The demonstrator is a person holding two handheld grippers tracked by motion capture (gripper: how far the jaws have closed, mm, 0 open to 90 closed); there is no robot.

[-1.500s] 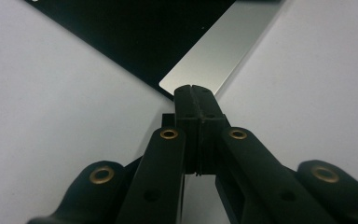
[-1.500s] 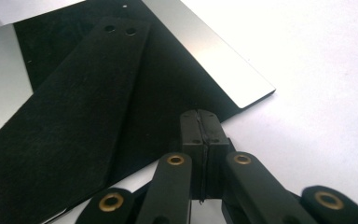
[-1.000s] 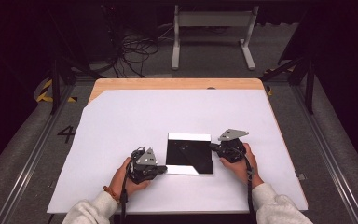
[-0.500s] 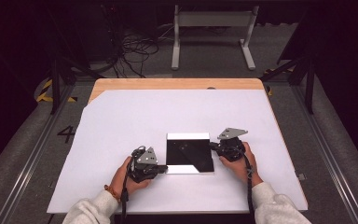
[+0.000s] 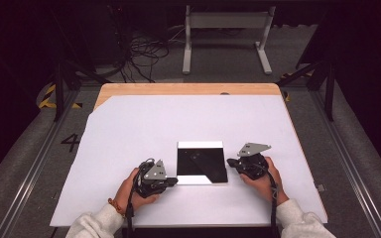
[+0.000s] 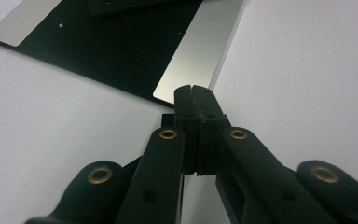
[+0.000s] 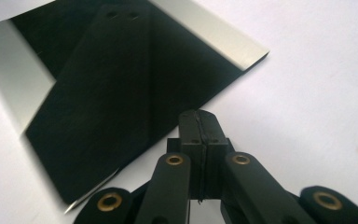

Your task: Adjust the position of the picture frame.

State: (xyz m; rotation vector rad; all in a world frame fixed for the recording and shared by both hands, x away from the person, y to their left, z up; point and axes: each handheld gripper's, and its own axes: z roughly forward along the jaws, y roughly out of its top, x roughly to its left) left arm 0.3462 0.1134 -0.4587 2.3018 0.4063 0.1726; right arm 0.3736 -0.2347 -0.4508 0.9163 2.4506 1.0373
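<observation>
While the black sheet (image 5: 201, 162) lay flat on the white table (image 5: 129, 134), the left gripper (image 5: 172, 181) and right gripper (image 5: 229, 161) flanked it, both clenched empty.

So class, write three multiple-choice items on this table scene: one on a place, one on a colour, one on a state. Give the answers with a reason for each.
1. Where does the plate lie?
A. between the left gripper and the right gripper
B. at the table's far edge
C. on the floor

2. What colour is the sheet under the plate?
A. green
B. white
C. red

3. How do the jaws of both grippers stand?
A. wide open
B. shut on a cup
C. shut, with nothing between them

Answers: 1 A, as the high view shows one gripper at each side of the plate. 2 B, as the sheet covering the table is plain white. 3 C, as each gripper view shows its jaws pressed together with nothing between them.
</observation>
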